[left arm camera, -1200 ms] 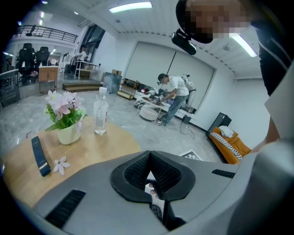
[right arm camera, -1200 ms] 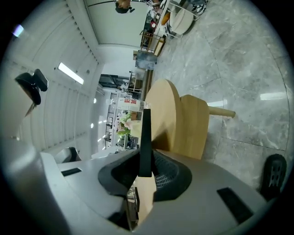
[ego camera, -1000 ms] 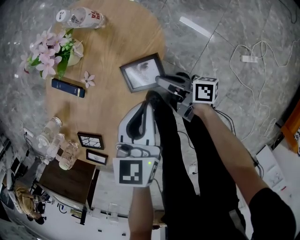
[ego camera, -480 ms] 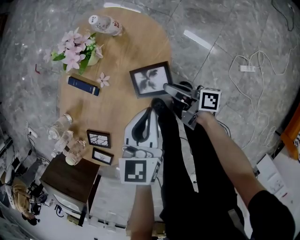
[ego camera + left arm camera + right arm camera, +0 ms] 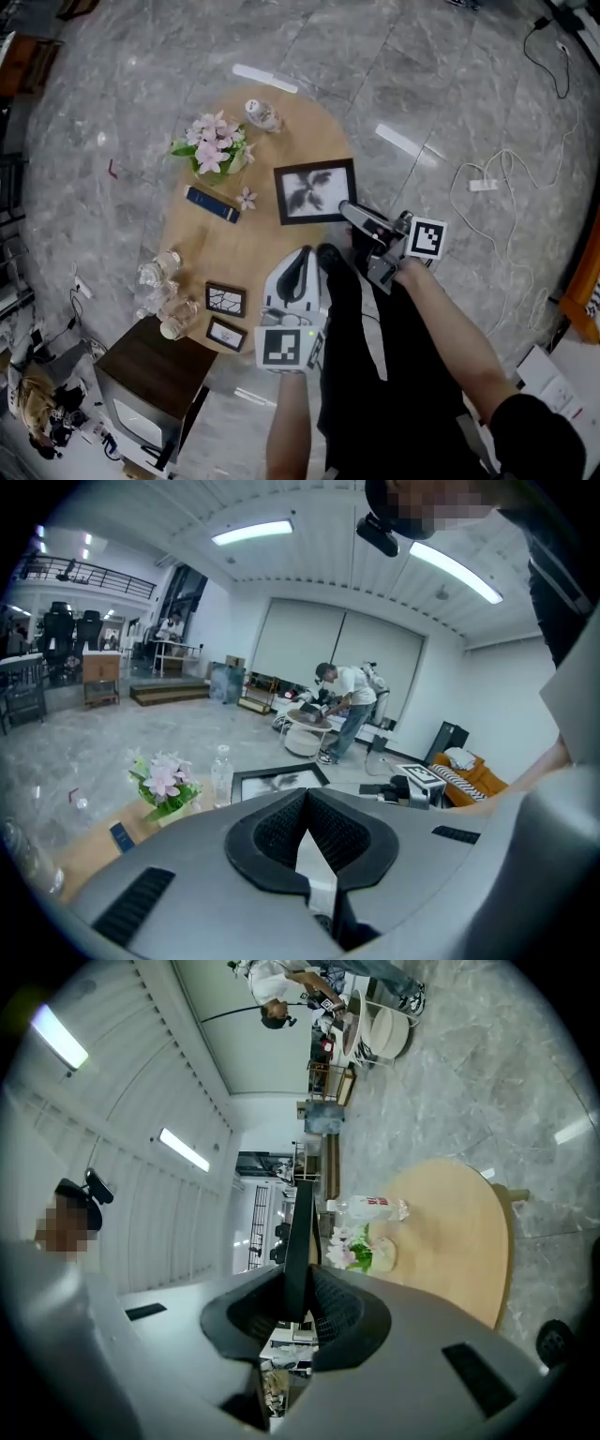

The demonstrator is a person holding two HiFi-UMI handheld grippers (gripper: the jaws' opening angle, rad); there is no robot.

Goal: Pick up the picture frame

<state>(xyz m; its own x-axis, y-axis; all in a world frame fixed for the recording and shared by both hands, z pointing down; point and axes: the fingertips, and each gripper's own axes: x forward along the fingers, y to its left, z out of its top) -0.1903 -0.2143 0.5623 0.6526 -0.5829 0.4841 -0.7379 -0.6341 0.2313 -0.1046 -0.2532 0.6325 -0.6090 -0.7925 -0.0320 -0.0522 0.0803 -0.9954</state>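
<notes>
The picture frame [image 5: 316, 190] is black-rimmed with a grey flower print and hangs over the right edge of the round wooden table [image 5: 286, 131]. My right gripper [image 5: 352, 215] is shut on its near edge. In the right gripper view the frame [image 5: 299, 1232] runs edge-on as a dark bar between the pads. The left gripper [image 5: 298, 274] sits below it over the person's dark trousers, shut on nothing. From the left gripper view, the frame [image 5: 277, 781] lies flat ahead with the right gripper [image 5: 398, 787] beside it.
On the table are a vase of pink flowers [image 5: 214, 148], a lying bottle [image 5: 263, 114], a blue book [image 5: 211, 203], a loose blossom [image 5: 247, 198], glass jars [image 5: 164, 292] and two small frames [image 5: 225, 299]. A dark cabinet [image 5: 150, 373] stands at its near left. A cable and power strip [image 5: 483, 185] lie on the floor.
Both grippers have risen and the frame has come up with the right one. The head camera has also gone up, so the table looks smaller and farther below.
</notes>
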